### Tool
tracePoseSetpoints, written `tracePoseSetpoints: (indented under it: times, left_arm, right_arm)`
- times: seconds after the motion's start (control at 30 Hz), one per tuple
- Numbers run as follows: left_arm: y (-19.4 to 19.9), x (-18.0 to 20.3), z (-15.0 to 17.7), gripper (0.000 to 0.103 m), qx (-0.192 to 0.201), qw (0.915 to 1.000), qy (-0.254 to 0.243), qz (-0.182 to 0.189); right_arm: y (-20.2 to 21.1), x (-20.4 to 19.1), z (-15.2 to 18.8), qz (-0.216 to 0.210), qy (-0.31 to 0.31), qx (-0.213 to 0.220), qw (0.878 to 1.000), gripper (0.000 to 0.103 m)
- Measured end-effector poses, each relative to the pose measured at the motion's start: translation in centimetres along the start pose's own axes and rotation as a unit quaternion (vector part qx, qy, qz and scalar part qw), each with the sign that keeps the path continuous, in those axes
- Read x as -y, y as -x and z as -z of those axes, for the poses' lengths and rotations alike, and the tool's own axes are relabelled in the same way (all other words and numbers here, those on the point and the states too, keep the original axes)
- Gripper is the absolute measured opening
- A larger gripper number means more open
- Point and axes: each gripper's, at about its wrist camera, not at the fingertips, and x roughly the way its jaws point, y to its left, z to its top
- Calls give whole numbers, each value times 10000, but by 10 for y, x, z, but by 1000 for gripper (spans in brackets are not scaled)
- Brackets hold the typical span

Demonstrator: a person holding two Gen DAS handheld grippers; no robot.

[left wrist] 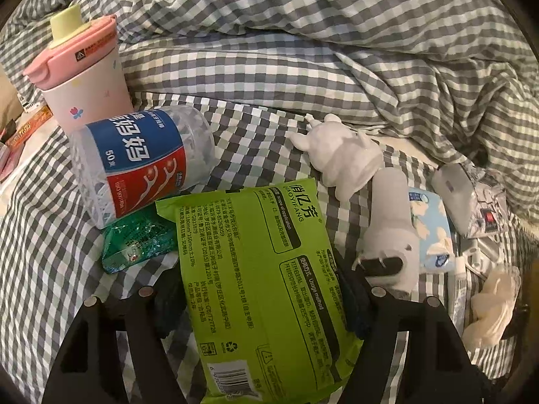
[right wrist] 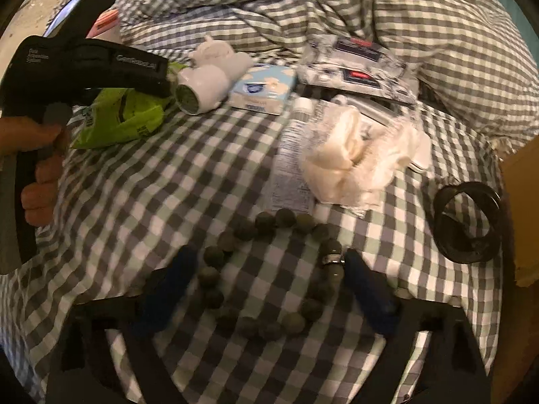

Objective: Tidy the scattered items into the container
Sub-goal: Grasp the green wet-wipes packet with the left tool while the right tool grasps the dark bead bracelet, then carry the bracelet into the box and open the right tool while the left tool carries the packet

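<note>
While lying on the grey-and-white checked bed sheet (left wrist: 50,242), a flat lime-green plastic wipes packet (left wrist: 256,269) is sitting between the two fingers of the left tool (left wrist: 259,303). Its right dark finger (left wrist: 357,306) is pressing against the packet's edge; the left finger is largely hidden behind the packet, so whether the packet is pinched cannot be told. Just beyond it, a clear cylindrical floss-pick tub with a red and blue label (left wrist: 141,161) is lying on its side, leaning over a small green foil sachet (left wrist: 134,242), and a pink lidded cup with a yellow cap (left wrist: 84,74) is standing upright behind the tub. To the right, a white plush toy (left wrist: 340,158) and a pale blue tissue pack (left wrist: 431,229) are resting on the sheet.

In the right wrist view, the right tool (right wrist: 266,293) is spread, its blue-padded fingers (right wrist: 168,289) straddling a ring of dark green round beads (right wrist: 269,269) that is lying flat on the sheet; the pads are not visibly pressing on the beads. Farther off, a crumpled cream cloth (right wrist: 357,161) and a black coiled band (right wrist: 468,222) are lying well apart. A hand (right wrist: 40,168) is gripping the left tool's handle at the left edge.
</note>
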Motion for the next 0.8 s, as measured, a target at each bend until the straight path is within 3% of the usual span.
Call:
tracePoseSetpoints:
  times: [0.03, 0.1, 0.17, 0.8]
  left_arm:
    - [2, 0, 0, 75, 16, 10000, -15, -5]
    - [8, 0, -1, 75, 39, 10000, -37, -13]
    - [17, -3, -1, 75, 83, 10000, -55, -2]
    - [114, -38, 10, 75, 753, 9971, -12, -113]
  right_arm:
    - [1, -3, -1, -37, 40, 2, 10000, 64]
    - [4, -8, -2, -91, 78, -3, 9999, 39]
    - [5, -11, -3, -95, 99, -1, 9999, 24]
    - [75, -3, -7, -98, -42, 684, 9976, 23]
